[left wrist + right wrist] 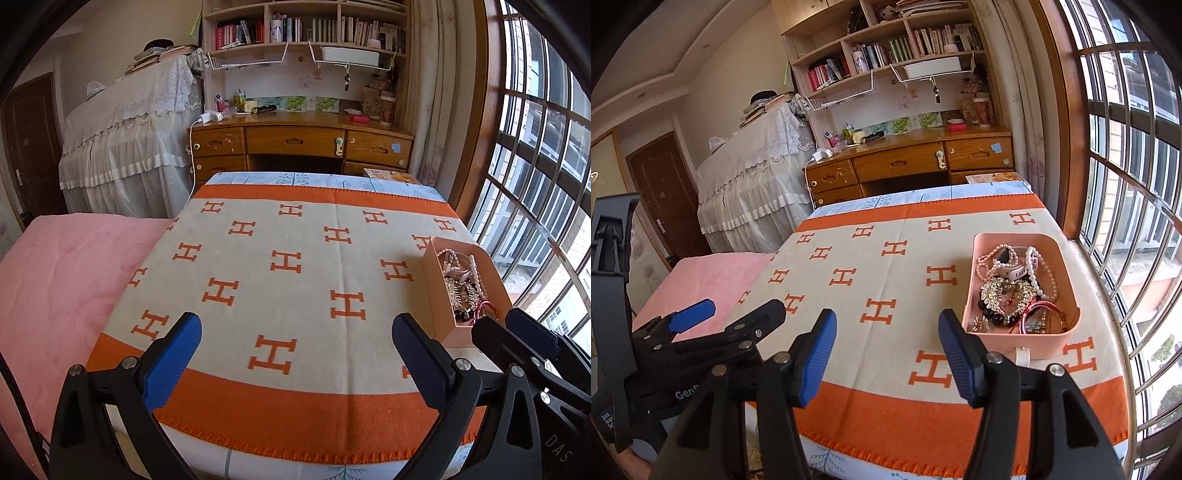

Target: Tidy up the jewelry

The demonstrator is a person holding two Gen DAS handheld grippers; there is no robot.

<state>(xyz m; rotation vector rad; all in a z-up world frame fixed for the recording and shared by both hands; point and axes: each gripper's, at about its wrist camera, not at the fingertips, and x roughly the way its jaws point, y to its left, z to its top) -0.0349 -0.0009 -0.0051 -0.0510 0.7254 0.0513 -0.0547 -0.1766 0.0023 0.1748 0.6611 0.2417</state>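
Sitting near the window-side edge of the orange-and-cream H-patterned blanket, the pink tray holds a heap of jewelry: pearl strands, a white smartwatch, a rhinestone heart brooch and a red bangle. Just short of the tray's near corner, the right gripper has its blue pads parted, nothing between them. Beside it, the left gripper is spread wide and empty over bare blanket, well apart from the tray.
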